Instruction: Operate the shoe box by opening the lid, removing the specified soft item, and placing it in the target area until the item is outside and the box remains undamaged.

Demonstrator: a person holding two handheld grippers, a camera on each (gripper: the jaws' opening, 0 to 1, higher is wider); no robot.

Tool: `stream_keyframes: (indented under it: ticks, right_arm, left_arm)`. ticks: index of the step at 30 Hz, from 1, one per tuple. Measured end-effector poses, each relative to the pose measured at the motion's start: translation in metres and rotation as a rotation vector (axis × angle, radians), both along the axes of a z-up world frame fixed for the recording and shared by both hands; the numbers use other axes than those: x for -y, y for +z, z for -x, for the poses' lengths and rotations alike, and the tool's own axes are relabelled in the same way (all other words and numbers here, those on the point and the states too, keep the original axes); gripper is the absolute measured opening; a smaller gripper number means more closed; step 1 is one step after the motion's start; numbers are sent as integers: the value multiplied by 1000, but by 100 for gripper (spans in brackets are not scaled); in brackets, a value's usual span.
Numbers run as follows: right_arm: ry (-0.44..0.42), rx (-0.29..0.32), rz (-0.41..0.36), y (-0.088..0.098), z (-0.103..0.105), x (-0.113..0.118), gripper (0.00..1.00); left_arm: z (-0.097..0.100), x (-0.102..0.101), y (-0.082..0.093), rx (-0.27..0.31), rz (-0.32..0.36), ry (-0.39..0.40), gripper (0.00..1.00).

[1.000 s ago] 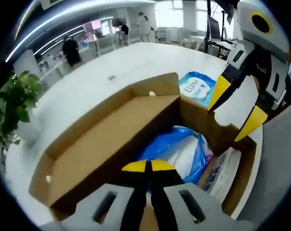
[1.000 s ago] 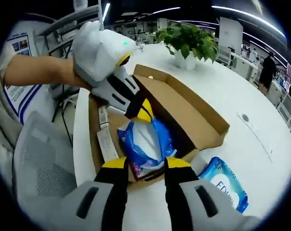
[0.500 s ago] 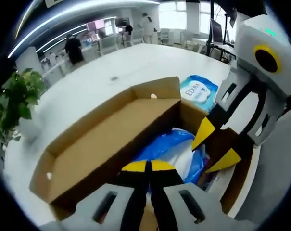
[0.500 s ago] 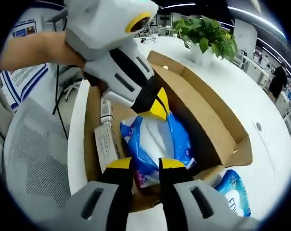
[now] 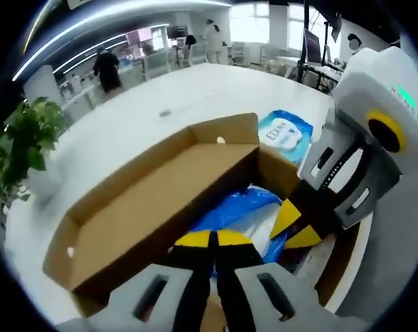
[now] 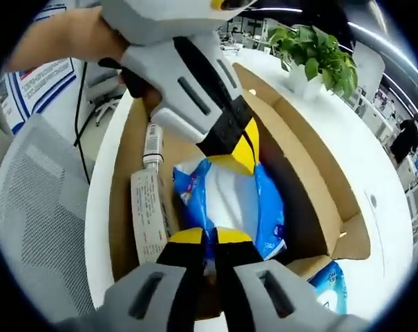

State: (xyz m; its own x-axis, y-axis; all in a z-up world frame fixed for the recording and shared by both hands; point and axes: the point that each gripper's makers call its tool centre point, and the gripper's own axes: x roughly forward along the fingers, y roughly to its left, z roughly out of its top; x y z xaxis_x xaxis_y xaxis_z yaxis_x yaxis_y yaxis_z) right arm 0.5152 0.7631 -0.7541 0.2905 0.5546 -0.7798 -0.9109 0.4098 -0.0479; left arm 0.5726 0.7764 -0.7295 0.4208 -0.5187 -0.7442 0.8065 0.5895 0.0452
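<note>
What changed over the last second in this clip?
The right gripper came down into the open shoe box and its jaws, open before, closed on the edge of the blue-and-white soft pack. The left gripper stayed shut at the pack's other end; the box and lid did not move.

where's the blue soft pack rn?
The blue soft pack lies inside the open shoe box, beside the white carton in the right gripper view, between the left claw and the right claw.
</note>
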Motion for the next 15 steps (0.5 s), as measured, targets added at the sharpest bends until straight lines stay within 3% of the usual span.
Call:
stream_keyframes:
  ticks: [15]
  right_arm:
    - [13, 56, -26, 28, -1, 0, 0]
  left_arm:
    - [1, -7, 23, 21, 21, 21, 0]
